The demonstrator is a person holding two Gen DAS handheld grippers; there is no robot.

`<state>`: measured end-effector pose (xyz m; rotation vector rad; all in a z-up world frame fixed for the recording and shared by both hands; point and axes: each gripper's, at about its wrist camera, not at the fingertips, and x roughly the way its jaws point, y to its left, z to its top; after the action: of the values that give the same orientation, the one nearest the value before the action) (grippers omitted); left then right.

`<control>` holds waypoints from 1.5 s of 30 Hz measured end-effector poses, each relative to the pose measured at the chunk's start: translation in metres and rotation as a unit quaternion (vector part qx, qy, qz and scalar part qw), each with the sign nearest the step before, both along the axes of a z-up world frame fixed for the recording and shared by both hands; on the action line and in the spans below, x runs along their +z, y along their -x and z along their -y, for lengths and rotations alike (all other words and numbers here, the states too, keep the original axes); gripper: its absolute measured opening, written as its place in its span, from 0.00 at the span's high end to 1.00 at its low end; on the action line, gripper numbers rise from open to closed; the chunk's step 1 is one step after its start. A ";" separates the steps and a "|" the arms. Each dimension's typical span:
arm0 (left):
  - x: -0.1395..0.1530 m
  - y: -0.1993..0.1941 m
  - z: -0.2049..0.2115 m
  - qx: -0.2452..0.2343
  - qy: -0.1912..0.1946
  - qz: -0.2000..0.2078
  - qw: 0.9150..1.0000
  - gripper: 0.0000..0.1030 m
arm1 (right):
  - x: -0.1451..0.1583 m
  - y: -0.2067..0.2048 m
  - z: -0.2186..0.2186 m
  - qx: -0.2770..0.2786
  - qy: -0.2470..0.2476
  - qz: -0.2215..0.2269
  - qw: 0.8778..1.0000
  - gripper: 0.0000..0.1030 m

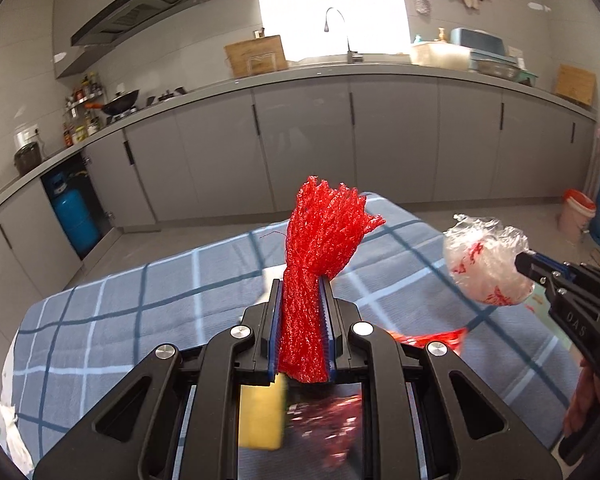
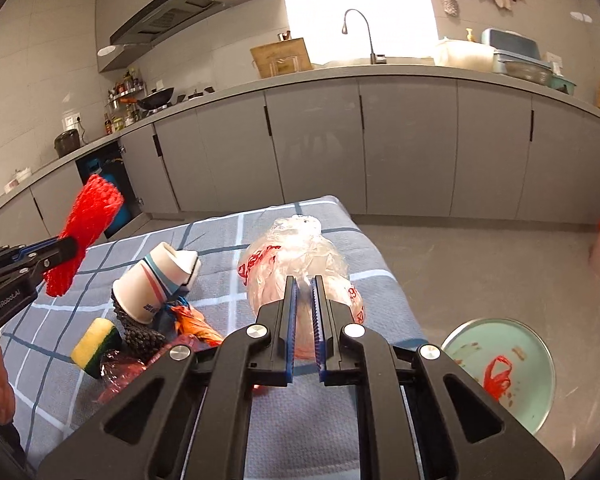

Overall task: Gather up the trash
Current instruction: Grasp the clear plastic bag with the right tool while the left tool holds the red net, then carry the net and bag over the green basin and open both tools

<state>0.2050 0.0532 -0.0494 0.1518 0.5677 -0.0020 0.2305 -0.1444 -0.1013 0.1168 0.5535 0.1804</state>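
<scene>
Red plastic netting (image 1: 320,240) stood bunched upright between the jaws of the left gripper (image 1: 302,292), which were clamped on its lower part, above the blue checked tablecloth (image 1: 140,312). To the right of that cloth's near edge, the right gripper (image 2: 305,284) was pinched together on a crumpled clear plastic bag (image 2: 296,264) with red print, held off the cloth.

Still lying on the tablecloth were a tipped paper cup (image 2: 156,280), a yellow and green sponge (image 2: 94,346) just nearer than the cup, a black studded piece (image 2: 138,332) under the cup, an orange wrapper (image 2: 196,322) beside it, and a reddish film wrapper (image 2: 118,372) at the cloth's near side. On the floor right of the tablecloth sat a pale green round bin (image 2: 536,380) with a red scrap (image 2: 498,376) inside.
</scene>
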 end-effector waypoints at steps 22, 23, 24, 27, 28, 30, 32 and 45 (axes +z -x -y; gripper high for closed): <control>-0.019 -0.019 0.145 -0.135 -0.028 -0.022 0.990 0.83 | -0.024 0.026 0.129 -0.120 -0.022 -0.008 0.992 0.91; -0.019 -0.020 0.152 -0.141 -0.030 -0.023 0.989 0.83 | -0.027 0.026 0.134 -0.125 -0.023 -0.010 0.992 0.91; -0.019 -0.020 0.157 -0.145 -0.030 -0.022 0.989 0.83 | -0.029 0.027 0.139 -0.129 -0.024 -0.011 0.991 0.91; -0.020 -0.025 0.173 -0.161 -0.034 -0.021 0.986 0.83 | -0.036 0.028 0.153 -0.142 -0.027 -0.016 0.989 0.91; -0.020 -0.026 0.178 -0.165 -0.035 -0.022 0.985 0.83 | -0.038 0.029 0.157 -0.145 -0.027 -0.017 0.989 0.91; -0.023 -0.029 0.189 -0.173 -0.036 -0.023 0.984 0.83 | -0.042 0.030 0.165 -0.153 -0.029 -0.019 0.988 0.91; -0.026 -0.031 0.200 -0.182 -0.036 -0.028 0.982 0.83 | -0.046 0.030 0.174 -0.160 -0.030 -0.022 0.986 0.91; -0.060 -0.049 0.272 -0.255 -0.030 -0.066 0.964 0.82 | -0.090 0.020 0.223 -0.195 -0.041 -0.062 0.978 0.90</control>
<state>0.2538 -0.2186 -0.1094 0.3556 0.6499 -0.5002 0.2109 -0.3671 -0.1912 0.3152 0.6362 -0.1892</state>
